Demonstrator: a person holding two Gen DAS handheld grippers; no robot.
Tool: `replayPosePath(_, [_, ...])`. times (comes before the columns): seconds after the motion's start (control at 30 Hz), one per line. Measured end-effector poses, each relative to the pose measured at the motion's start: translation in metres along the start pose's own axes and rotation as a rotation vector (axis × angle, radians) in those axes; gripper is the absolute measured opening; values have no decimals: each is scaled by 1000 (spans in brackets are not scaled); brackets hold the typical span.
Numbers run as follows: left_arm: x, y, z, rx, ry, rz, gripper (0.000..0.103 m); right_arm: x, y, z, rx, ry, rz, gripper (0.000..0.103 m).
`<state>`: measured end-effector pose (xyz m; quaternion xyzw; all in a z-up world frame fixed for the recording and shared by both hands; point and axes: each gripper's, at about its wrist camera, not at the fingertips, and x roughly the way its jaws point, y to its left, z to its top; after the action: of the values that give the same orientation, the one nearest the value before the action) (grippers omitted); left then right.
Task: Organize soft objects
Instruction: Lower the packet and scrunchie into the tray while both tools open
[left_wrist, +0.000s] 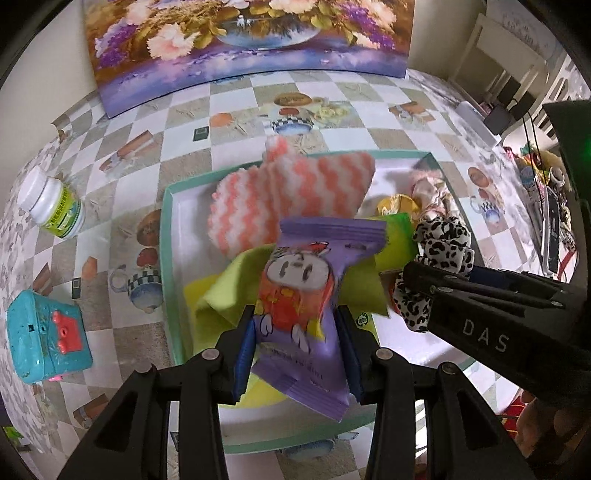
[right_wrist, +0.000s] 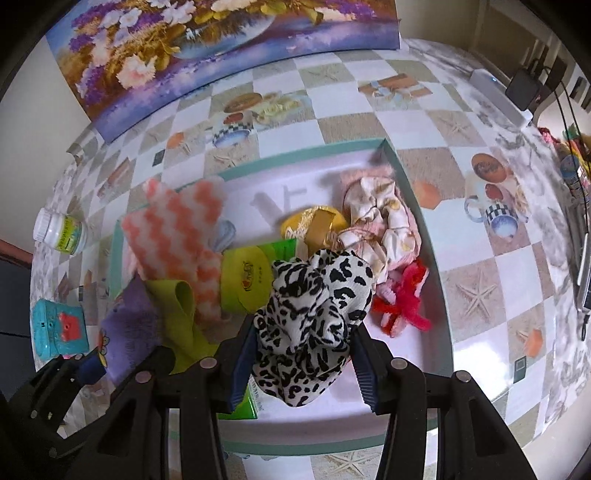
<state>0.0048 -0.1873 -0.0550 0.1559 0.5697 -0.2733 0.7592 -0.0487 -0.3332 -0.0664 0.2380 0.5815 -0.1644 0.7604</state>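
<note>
Left wrist view shows my left gripper (left_wrist: 295, 328) clamped on the purple snack packet (left_wrist: 301, 314) above the tray (left_wrist: 168, 236). My right gripper (right_wrist: 301, 354) pinches the leopard-print scrunchie (right_wrist: 314, 310), jaws partly apart.

one tray (right_wrist: 413, 206), two scrunchies (right_wrist: 310, 314) (right_wrist: 384, 221), one purple packet (left_wrist: 295, 295), one bottle (left_wrist: 51, 203)

A white pill bottle (left_wrist: 50, 201) with a green label lies on the checkered tabletop (left_wrist: 424, 133), well left of the green-rimmed tray. Nearer than the bottle sits a teal toy box (left_wrist: 46, 338). A flower painting (left_wrist: 243, 48) leans behind the tray.
</note>
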Motion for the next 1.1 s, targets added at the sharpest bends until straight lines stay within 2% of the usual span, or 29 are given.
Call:
replayPosePath(0.1, [6,-1,0,3,19,6,46,0,0,1,6,0,-5,56])
replayPosePath(0.17, [6,-1,0,3,21,1,53,-2,1,1,2,-5,-12,61])
replayPosePath(0.3, [-2,-3,1,7,-2,-11,62,-7,3,3,-12,-18,-22,62])
replayPosePath(0.63, [-29,1,4,-5,-70,-40,63,-34,4,4,-15,-95,-48,63])
replayPosePath(1.0, [-55,31,5,-129,-156,-76,63,-53,7,4,-22,-146,-58,63])
replayPosePath(1.1, [-59,41,5,-161,-179,-43,63,-54,9,4,-28,-150,-59,63])
